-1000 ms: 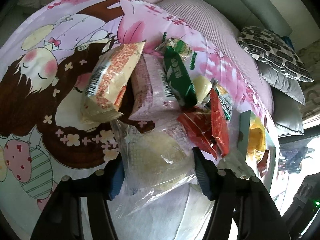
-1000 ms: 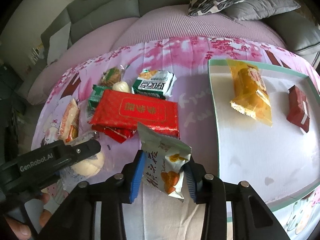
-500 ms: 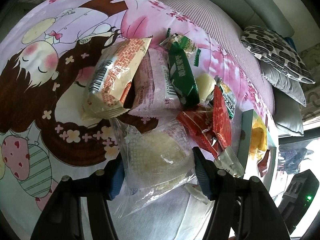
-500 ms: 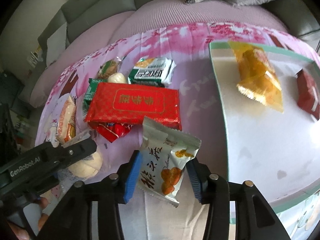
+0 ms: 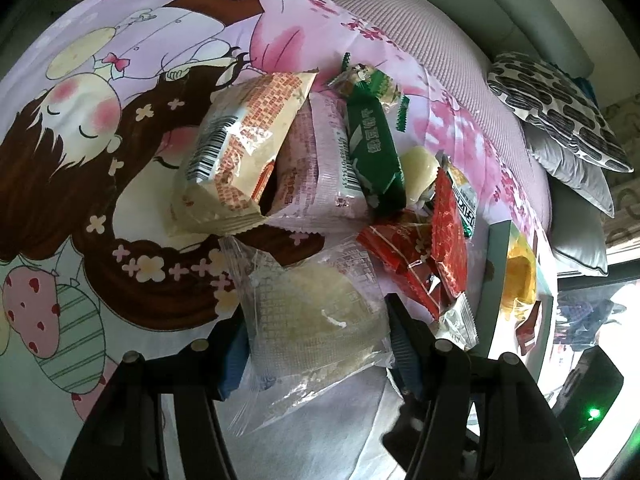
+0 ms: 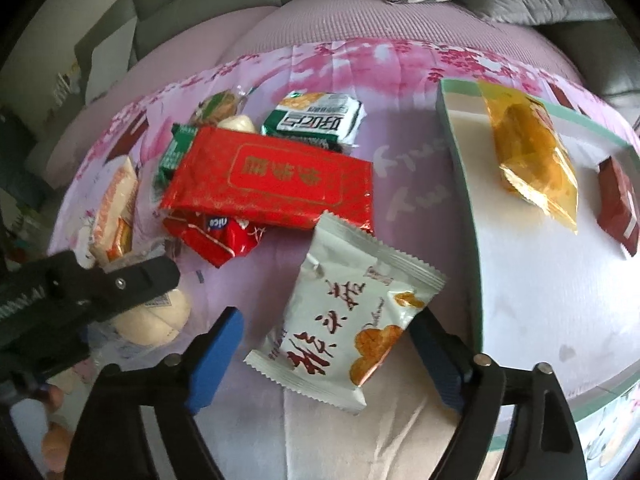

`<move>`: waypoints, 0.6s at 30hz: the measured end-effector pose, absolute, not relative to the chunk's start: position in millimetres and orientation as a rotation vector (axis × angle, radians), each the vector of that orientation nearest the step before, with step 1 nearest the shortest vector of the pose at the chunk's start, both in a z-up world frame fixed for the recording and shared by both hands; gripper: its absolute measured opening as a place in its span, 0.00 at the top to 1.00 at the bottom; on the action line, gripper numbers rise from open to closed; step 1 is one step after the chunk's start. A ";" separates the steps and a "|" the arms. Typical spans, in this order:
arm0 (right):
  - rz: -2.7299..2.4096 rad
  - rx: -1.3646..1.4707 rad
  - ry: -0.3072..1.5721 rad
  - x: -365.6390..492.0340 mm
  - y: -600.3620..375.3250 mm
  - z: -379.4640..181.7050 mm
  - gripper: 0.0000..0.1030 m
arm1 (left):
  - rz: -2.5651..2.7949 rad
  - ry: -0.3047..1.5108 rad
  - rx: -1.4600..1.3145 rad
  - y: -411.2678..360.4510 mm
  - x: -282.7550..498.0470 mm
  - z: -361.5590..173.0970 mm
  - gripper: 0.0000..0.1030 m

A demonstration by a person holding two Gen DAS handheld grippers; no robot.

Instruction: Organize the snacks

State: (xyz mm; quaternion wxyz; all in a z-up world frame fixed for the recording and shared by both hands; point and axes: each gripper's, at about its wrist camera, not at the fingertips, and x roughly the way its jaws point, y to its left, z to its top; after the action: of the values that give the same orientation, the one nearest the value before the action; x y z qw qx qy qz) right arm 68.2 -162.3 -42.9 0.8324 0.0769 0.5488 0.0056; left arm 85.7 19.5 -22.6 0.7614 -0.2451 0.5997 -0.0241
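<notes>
Right wrist view: my right hand-held gripper (image 6: 324,356) is opening around a white snack packet (image 6: 348,316).
Its blue pads stand clear of the packet, which lies on the printed sheet (image 6: 408,184) just beside the tray (image 6: 460,168). My left hand-held gripper (image 5: 316,344) pinches a clear-wrapped bun (image 5: 316,320). I judge both light, soft and crinkly with slippery film: grip across the middle, gently, not the sealed edges.

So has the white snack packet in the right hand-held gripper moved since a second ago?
Yes. The white packet now lies lower and flatter on the cloth, its top corner overlapping the big red packet, as the right hand-held gripper jaws are opening off it.
</notes>
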 end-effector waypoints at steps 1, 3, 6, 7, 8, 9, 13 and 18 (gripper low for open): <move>-0.003 0.142 1.162 68.3 -159.8 -44.4 0.12 | -0.049 1.305 -0.531 19.8 85.6 -22.5 0.38; -0.010 0.094 1.165 68.2 -155.6 -47.1 0.12 | -0.052 1.307 -0.539 21.1 85.1 -22.6 0.38; -0.002 0.047 1.173 65.8 -153.0 -48.6 0.12 | -0.053 1.310 -0.544 22.0 85.0 -23.1 0.38; 0.000 0.048 1.177 64.7 -154.2 -48.6 0.12 | -0.054 1.311 -0.547 22.2 85.0 -23.1 0.38; 0.000 0.051 1.182 63.4 -156.2 -48.4 0.12 | -0.055 1.311 -0.551 22.7 85.0 -23.0 0.38; 0.000 0.057 1.189 62.5 -158.7 -48.2 0.12 | -0.057 1.311 -0.555 23.2 84.9 -22.9 0.38; 0.003 0.116 1.190 58.1 -171.5 -45.8 0.12 | -0.063 1.313 -0.573 26.1 84.6 -22.6 0.38; -0.033 0.148 1.164 57.2 -176.5 -42.1 0.25 | -0.069 1.317 -0.589 27.9 84.1 -23.5 0.38</move>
State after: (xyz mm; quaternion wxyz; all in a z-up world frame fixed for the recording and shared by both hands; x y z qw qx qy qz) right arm 57.2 -176.5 -42.1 0.8326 0.0699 0.5493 -0.0158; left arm 84.1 27.9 -23.5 0.7503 -0.2698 0.6027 -0.0316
